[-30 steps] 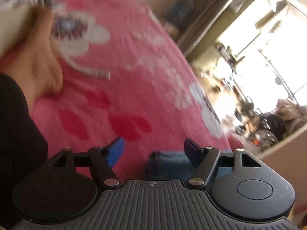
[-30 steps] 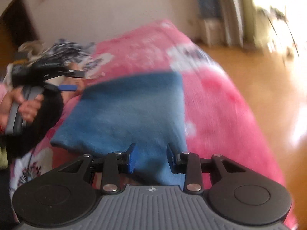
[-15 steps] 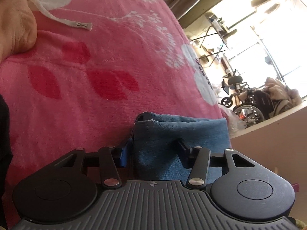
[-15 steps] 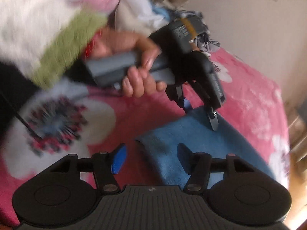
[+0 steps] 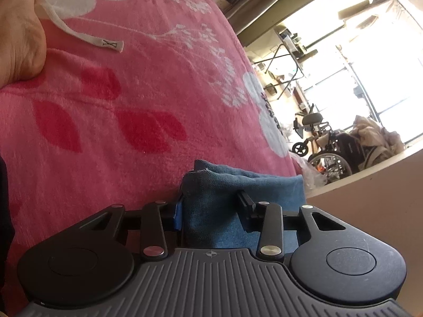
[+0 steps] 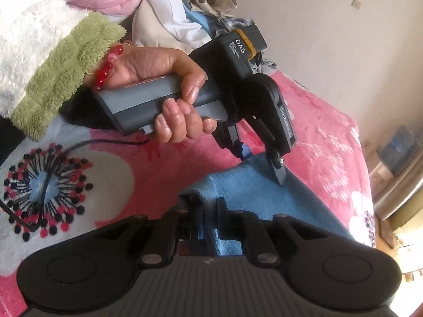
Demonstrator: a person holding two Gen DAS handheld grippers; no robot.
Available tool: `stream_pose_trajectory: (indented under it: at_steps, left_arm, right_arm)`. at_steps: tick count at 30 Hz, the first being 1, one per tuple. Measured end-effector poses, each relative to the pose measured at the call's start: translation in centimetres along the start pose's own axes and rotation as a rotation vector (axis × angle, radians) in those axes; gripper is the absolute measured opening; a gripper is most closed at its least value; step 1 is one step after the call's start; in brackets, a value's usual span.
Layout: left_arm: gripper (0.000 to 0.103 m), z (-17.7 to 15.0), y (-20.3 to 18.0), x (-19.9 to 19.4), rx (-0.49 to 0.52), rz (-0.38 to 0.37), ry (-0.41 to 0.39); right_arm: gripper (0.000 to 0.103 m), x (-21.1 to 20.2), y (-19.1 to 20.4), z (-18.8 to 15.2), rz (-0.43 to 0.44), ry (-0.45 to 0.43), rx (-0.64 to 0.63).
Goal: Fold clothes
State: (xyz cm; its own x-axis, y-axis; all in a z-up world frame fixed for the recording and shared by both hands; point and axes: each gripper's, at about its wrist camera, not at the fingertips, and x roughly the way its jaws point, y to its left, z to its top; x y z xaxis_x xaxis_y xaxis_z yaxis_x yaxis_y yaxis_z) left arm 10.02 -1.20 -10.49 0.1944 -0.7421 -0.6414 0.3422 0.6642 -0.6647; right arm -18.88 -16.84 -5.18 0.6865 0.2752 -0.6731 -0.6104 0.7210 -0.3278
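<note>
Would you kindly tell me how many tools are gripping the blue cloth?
2: the left tool holds the blue cloth's far edge; the right tool clamps its near corner.

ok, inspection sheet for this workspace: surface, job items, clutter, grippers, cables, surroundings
Surface: pink floral blanket on a bed.
Job's things: folded blue cloth lying on the blanket.
Clutter: clothes pile; white fabric strip; bare foot.
Grippers: left gripper jaws around the cloth's corner; right gripper shut on its edge.
Cables: black cable across the blanket.
Surroundings: wheelchair, bright windows.
</note>
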Motion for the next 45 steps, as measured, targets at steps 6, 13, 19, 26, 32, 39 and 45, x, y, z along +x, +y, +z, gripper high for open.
stream_pose_trajectory:
  at_steps: [6, 13, 19, 26, 32, 39, 45]
  left_arm:
    - [0.059, -0.6, 0.5, 0.1, -0.016, 0.052, -0.030]
    - [0.058, -2.1, -3.4, -4.7, 0.126, 0.183, -0.232]
    - [0.058, -6.2, -10.7, -5.8, 0.405, 0.127, -0.224]
    - [0.059, -12.4, -16.1, -1.8, 0.731, 0.115, -0.061]
    - [0.063, -15.9, -17.6, 0.9, 0.885, 0.162, 0.015]
    - [0.068, -17.3, -17.4, 1.3, 0.863, 0.244, 0.017]
    - [0.080, -17.5, -17.6, 0.8, 0.824, 0.283, 0.005]
  right_arm:
    - [0.018, 1.0, 0.9, -0.6, -0.002, -0.004, 0.028]
    - [0.044, -3.1, 1.2, -0.4, 0.075, -0.115, 0.198]
    - [0.045, -7.6, -4.2, -5.0, -0.136, -0.147, 0.598]
    - [0.045, -16.7, -11.9, -15.2, -0.545, -0.148, 1.028]
    - [0.048, -23.3, -17.0, -21.2, -0.628, -0.178, 1.123]
    - [0.076, -23.2, -18.0, -22.0, -0.412, -0.208, 1.144]
    - [0.103, -19.1, -14.8, -19.9, -0.169, -0.155, 1.092]
